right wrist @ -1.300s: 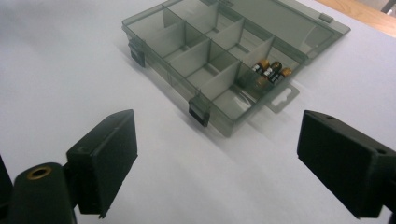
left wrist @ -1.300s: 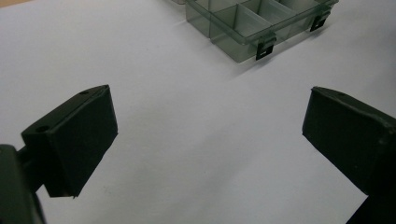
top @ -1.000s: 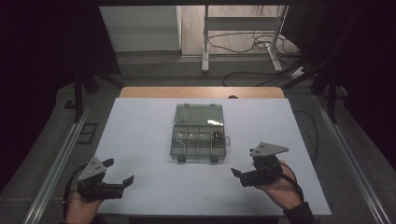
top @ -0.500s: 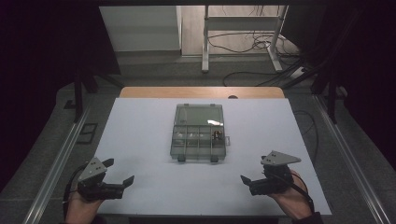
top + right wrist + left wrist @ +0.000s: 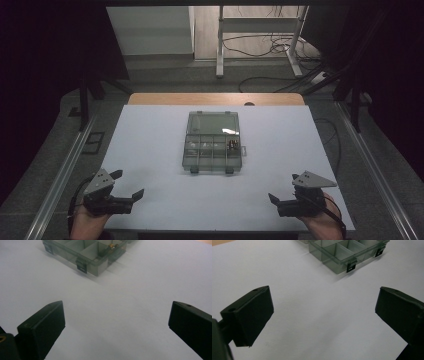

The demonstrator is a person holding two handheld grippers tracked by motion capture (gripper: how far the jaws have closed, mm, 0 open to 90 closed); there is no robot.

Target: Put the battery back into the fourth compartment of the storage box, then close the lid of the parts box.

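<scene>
A translucent grey compartment box (image 5: 212, 150) lies at the middle of the white table (image 5: 150, 150), its lid folded back toward the far side. Small brownish parts (image 5: 232, 145) sit in its right-hand compartment. My left gripper (image 5: 130, 182) hovers open at the near left corner, held by a hand, with nothing between its jaws. My right gripper (image 5: 283, 188) is open and bare at the near right corner. In the left gripper view the gripper (image 5: 324, 307) faces the box (image 5: 342, 255) and its two black latches. In the right gripper view the gripper (image 5: 117, 320) faces the box (image 5: 87, 252) too.
A wooden strip (image 5: 215, 99) borders the table's far edge. Metal rails (image 5: 65, 170) run along both sides. Beyond the table stand a metal frame (image 5: 220, 45) and cables (image 5: 260, 45) on the floor. Bare white surface lies between both grippers and the box.
My right gripper has drawn back toward the near edge and slightly to the right. The left gripper and the box have stayed put.
</scene>
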